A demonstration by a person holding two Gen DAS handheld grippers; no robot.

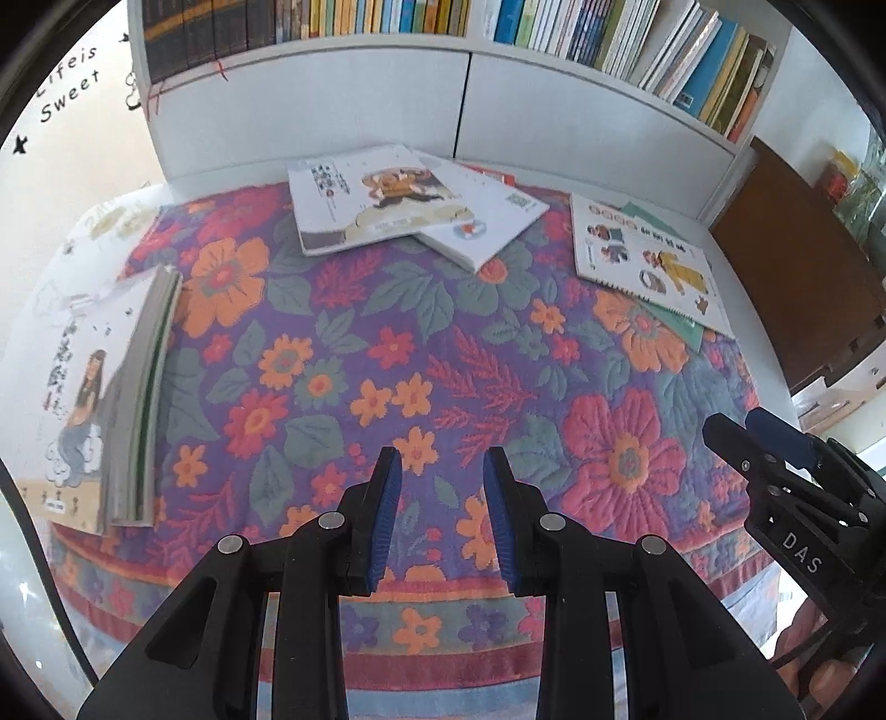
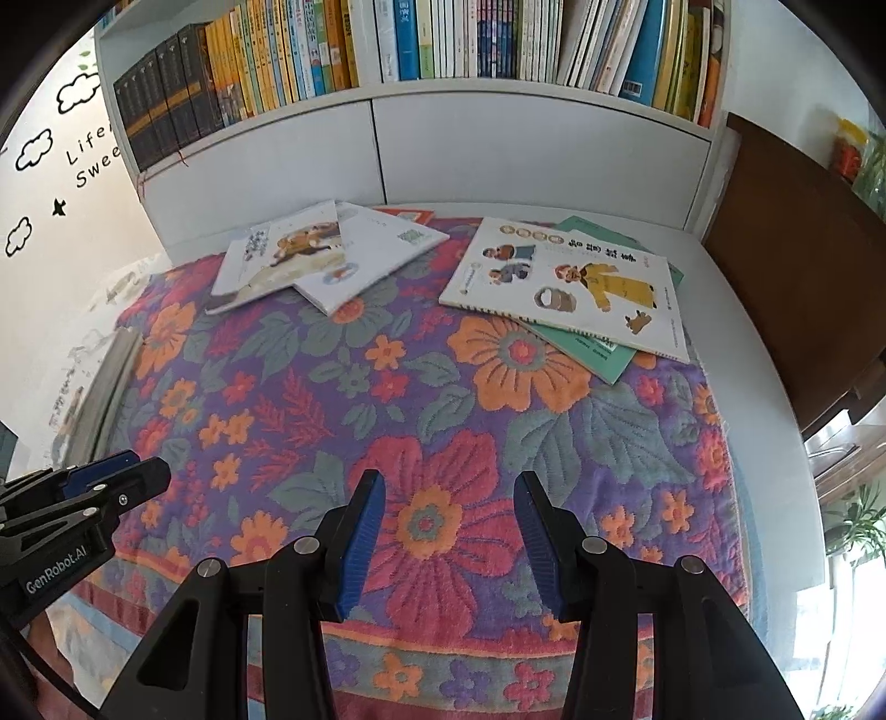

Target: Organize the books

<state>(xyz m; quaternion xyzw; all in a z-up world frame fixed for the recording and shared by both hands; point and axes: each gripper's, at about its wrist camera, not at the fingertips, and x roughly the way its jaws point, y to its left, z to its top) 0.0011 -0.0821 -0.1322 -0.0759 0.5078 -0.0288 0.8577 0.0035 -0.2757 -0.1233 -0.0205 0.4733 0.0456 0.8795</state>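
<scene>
- Book stack (image 1: pixel 111 399) at the desk's left edge: cut off by the frame in the right wrist view and blurred in both; its top cover shows a seated figure.
- Green book (image 2: pixel 595 354) near the far right corner, mostly hidden under a white picture book (image 2: pixel 570 282).
- Two white books (image 1: pixel 398 207) overlap at the far edge, on the floral cloth (image 1: pixel 443 354).
- Left gripper (image 1: pixel 442 471): jaws apart, empty.
- Right gripper (image 2: pixel 449 493): jaws apart, empty.
- Bookshelf (image 2: pixel 421 44) behind, packed upright.
</scene>
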